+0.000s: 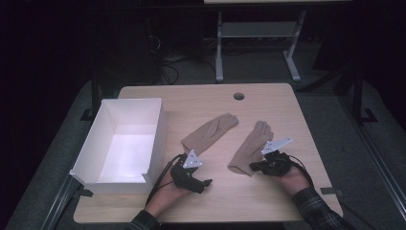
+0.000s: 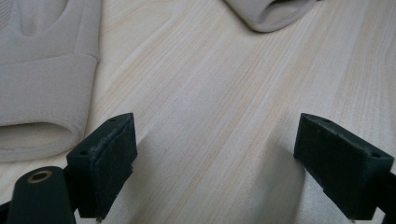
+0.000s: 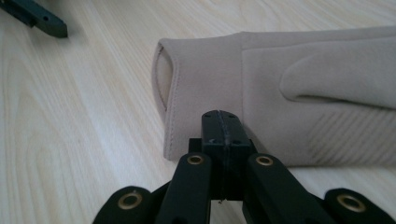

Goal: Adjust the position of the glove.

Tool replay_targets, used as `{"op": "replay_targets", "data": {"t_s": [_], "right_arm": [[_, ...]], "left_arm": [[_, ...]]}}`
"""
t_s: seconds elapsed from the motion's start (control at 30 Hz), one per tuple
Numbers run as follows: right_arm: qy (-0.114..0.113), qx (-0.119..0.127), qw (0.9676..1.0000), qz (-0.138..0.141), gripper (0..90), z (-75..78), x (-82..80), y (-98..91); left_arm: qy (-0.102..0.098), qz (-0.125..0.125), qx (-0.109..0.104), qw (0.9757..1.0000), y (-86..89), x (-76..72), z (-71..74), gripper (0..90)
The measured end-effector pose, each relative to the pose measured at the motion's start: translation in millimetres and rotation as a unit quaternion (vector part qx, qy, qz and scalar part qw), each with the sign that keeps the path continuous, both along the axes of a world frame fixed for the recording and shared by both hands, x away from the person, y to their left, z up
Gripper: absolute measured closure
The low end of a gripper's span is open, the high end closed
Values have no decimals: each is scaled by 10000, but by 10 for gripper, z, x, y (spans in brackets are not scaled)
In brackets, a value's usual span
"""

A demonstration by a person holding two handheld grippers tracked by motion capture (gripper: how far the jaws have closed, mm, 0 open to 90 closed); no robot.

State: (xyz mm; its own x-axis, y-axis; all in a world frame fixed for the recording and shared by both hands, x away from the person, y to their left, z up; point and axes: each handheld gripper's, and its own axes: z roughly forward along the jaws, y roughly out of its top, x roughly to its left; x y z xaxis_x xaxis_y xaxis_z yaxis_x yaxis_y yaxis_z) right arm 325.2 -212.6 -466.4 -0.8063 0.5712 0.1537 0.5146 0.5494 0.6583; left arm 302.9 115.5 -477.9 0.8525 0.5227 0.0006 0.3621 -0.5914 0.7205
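Two beige gloves lie flat on the wooden table (image 1: 287,191). The left glove (image 1: 210,132) points up and right; the right glove (image 1: 251,146) lies beside it. My left gripper (image 1: 206,183) rests below the left glove, open over bare wood. In the left gripper view its jaws (image 2: 215,163) stand wide apart, with the left glove's cuff (image 2: 44,102) just to the left of them. My right gripper (image 1: 252,166) sits at the right glove's cuff. In the right gripper view its jaws (image 3: 223,130) are pressed together at the near edge of that cuff (image 3: 205,79), with no fabric seen between them.
A white open box (image 1: 160,139) stands at the table's left side, close to my left hand. A round cable hole (image 1: 239,96) sits near the far edge. Another table's legs (image 1: 219,48) stand on the floor beyond.
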Motion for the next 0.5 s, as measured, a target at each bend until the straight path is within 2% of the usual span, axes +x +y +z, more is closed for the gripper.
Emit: {"op": "replay_targets", "data": {"t_s": [0.5], "right_arm": [[142, -100, 9996, -216, 899, 24, -138, -382]], "left_arm": [[2, -10, -1, 10000, 0, 2, 0, 125]]}}
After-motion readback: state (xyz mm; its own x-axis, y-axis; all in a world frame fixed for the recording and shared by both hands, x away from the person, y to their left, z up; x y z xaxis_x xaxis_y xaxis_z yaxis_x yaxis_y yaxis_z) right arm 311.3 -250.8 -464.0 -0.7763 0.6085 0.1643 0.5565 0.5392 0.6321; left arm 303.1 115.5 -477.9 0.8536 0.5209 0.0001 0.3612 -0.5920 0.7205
